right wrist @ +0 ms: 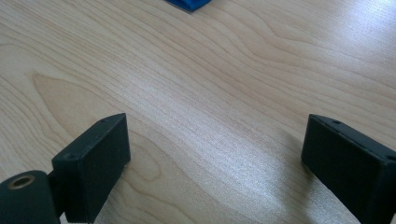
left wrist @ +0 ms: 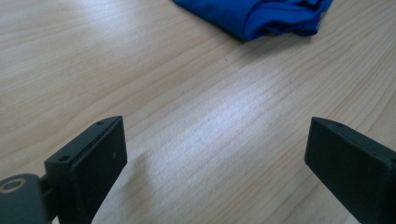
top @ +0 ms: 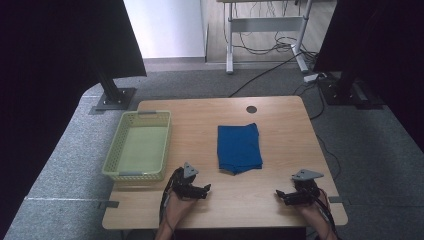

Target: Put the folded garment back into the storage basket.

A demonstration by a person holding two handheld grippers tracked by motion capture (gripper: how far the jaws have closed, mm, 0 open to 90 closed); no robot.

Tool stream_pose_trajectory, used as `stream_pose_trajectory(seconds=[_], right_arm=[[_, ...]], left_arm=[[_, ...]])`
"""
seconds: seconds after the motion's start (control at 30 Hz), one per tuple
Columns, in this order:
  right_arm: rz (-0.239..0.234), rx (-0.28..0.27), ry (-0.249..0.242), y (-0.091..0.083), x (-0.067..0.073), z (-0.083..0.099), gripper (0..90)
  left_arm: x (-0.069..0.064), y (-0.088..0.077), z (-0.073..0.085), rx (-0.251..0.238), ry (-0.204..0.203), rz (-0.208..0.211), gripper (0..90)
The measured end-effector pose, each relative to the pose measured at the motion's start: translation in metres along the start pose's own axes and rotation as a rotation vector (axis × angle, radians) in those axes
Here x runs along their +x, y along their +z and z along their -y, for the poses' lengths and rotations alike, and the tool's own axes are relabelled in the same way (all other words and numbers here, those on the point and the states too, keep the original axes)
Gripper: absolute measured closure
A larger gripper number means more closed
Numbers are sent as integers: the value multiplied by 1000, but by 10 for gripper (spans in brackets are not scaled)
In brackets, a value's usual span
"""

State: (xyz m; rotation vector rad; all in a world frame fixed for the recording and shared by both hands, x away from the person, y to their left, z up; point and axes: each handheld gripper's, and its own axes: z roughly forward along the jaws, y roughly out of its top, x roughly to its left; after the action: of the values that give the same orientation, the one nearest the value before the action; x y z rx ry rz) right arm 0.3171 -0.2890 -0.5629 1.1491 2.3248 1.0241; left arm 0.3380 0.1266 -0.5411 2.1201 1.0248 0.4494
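While the blue cloth (top: 239, 148) lay folded mid-table, both grippers, left (top: 206, 190) and right (top: 280, 195), near it, jaws apart, empty.

High view overlooks the table (top: 280, 130); both gripper views skim it closely.

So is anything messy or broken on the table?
Nothing stands out. The blue cloth lies folded mid-table, its near edge a bit rumpled; the green basket sits upright and empty.
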Motion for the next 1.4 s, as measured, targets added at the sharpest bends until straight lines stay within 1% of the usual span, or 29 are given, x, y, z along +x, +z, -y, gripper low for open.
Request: stream_pose_trajectory(seconds=[0.4, 0.7, 1.0, 1.4], right_arm=[[0, 0, 0, 0, 0, 0, 75], [-1, -2, 0, 0, 0, 0, 80], [-2, -2, 0, 0, 0, 0, 80], [-2, -2, 0, 0, 0, 0, 81]], left_arm=[[1, 10, -21, -8, 11, 16, 54], [0, 20, -37, -9, 36, 21, 54], [3, 30, -49, -17, 40, 22, 57], [6, 47, -64, -28, 36, 35, 59]])
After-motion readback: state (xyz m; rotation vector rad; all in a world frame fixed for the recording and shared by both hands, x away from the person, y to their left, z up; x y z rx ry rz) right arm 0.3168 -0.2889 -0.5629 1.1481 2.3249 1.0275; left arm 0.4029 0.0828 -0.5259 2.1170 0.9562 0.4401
